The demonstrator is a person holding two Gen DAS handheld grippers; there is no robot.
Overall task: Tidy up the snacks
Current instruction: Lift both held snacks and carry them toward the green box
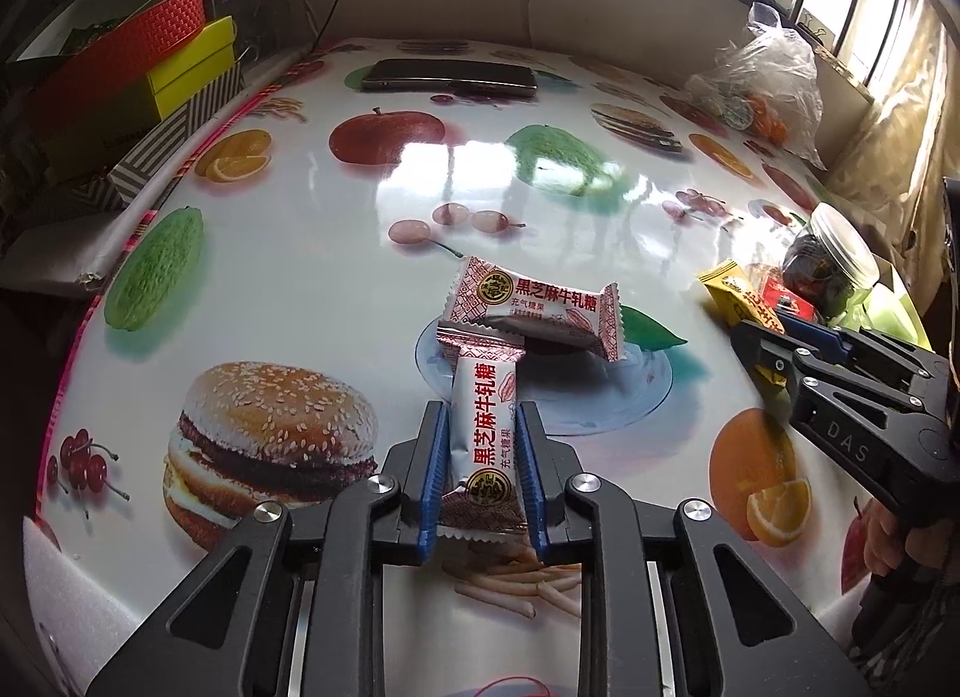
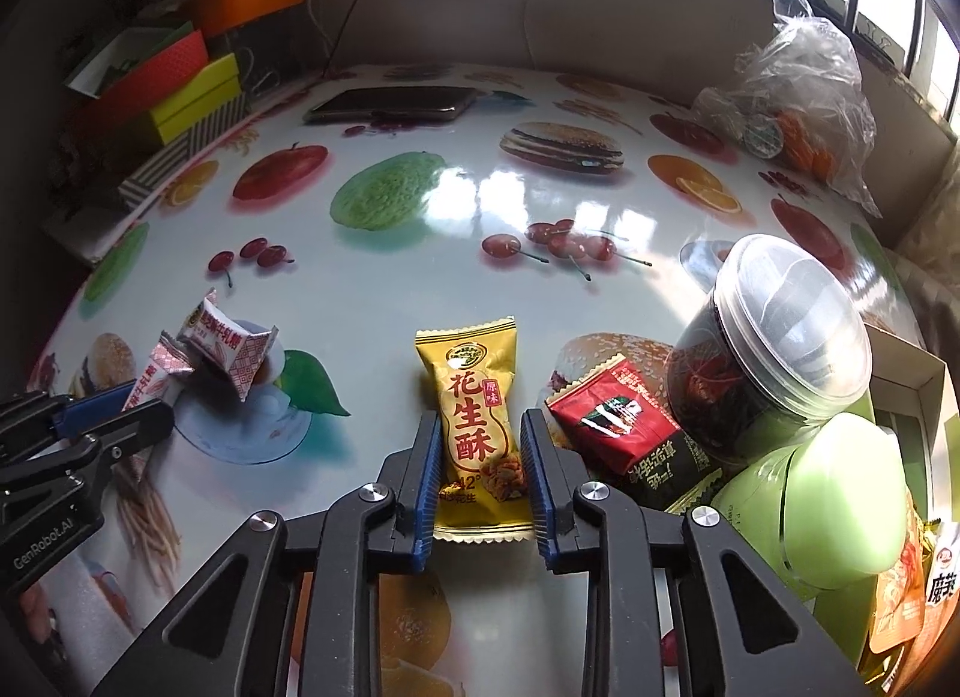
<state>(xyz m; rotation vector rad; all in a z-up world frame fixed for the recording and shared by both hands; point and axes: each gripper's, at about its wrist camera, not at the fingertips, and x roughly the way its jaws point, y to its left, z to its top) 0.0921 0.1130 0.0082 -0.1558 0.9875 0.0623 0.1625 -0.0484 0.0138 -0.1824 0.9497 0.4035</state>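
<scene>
- Step in hand, by judgement: sorting of like snacks into groups, with one packet gripped on each side.
- Left hand-held gripper (image 1: 482, 434): blue pads pressed against both long sides of a white sesame-candy packet (image 1: 485, 439); far end of the packet tucked under, or touching, a second white sesame-candy packet (image 1: 536, 308) lying crosswise on the bench (image 1: 312, 277).
- Right hand-held gripper (image 2: 480, 443): blue pads closed on the long sides of a yellow peanut-crisp packet (image 2: 477, 421), pointing away from the camera; whether lifted or resting on the bench cannot be told.
- Next move, by judgement: release of the white packet beside its twin; carriage of the yellow packet to a spot of its own, well apart from the white pair.
- Right wrist view only: clutter just right of the yellow packet, namely a red packet (image 2: 621, 418), a clear lidded jar (image 2: 774, 349) lying tilted, a green bottle (image 2: 828, 493) and an orange pouch (image 2: 900, 595).
- Left wrist view only: overlap of the two white packets seen from close by; in the right wrist view the same pair appears small at the left edge.
- Both views: a phone (image 1: 450, 75) at the far bench edge, a clear plastic bag (image 1: 762, 78) at far right, stacked coloured boxes (image 1: 150, 54) at far left.
</scene>
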